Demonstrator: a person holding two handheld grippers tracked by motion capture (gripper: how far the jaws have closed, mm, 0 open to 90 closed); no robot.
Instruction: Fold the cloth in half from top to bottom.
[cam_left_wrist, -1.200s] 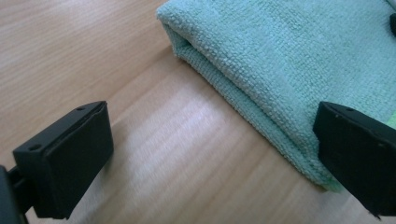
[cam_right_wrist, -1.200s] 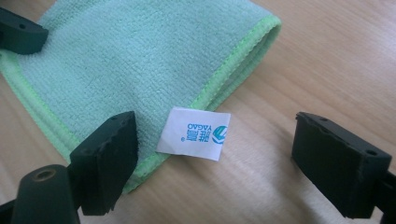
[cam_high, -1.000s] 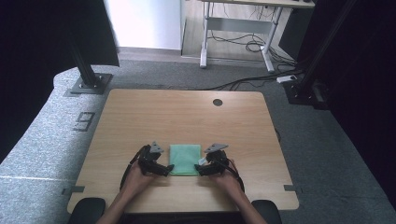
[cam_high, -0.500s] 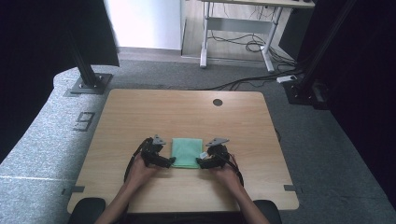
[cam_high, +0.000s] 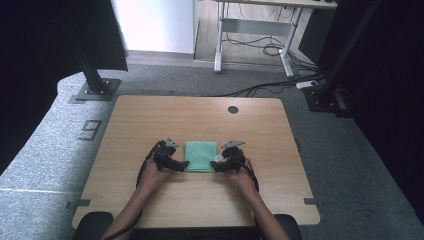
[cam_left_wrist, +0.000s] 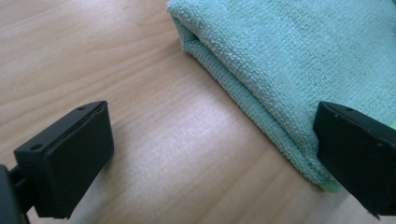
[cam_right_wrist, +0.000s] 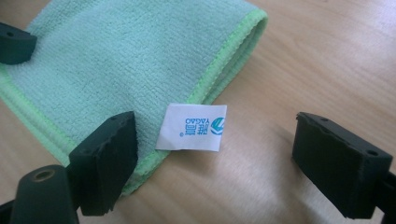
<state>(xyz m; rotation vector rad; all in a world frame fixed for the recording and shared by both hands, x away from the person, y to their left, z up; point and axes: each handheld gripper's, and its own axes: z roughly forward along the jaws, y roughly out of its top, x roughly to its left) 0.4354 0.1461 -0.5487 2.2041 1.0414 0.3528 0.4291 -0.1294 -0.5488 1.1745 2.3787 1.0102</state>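
The folded cloth (cam_high: 201, 156) lies on the table (cam_high: 150, 115), nearer its front edge, about midway between the side edges. The left gripper (cam_high: 176, 164) is at its left side, the right gripper (cam_high: 220, 165) at its right side, the label (cam_right_wrist: 191, 127) there.

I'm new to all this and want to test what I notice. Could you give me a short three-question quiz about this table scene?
1. True or false: the folded mint-green terry cloth lies between the left claw and the right claw.
2. What sticks out from the cloth's edge near the right claw? A) white printed label B) red button C) metal zipper
3. What is the tabletop made of, by its look?

Key
1. True.
2. A: the white printed label.
3. Light wood grain.
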